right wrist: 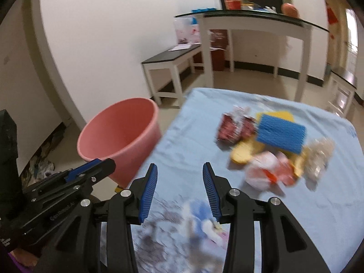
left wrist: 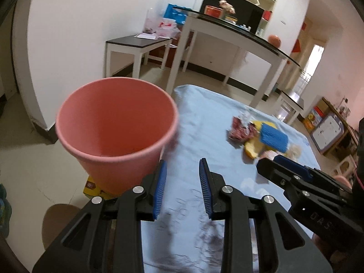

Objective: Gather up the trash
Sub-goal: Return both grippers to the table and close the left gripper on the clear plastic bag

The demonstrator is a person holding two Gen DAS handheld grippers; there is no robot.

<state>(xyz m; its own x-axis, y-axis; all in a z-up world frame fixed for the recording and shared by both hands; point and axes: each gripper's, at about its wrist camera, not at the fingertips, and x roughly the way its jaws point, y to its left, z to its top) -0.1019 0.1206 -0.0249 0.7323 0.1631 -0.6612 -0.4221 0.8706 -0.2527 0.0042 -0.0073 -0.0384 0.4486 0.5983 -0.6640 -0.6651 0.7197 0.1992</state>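
- Both our grippers, left gripper [left wrist: 183, 186] and right gripper [right wrist: 179, 191], hold their jaws apart with nothing between them.
- Trash pile [right wrist: 273, 150] lies right of centre on the blue-sheeted surface [right wrist: 193, 125]: crumpled wrappers, a blue sponge [right wrist: 281, 135], yellow scraps.
- We judge it light, soft and crinkly; pinch a wrapper's bunched fold.
- Pink bin [left wrist: 116, 132] stands at left, beside the surface.

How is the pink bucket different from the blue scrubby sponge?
The pink bucket is big, round and hollow; the blue sponge is small, flat and rectangular. The bucket stands beside the light blue cloth, off its edge; the sponge lies on the cloth, atop the trash pile. Neither is gripped: both grippers are empty.
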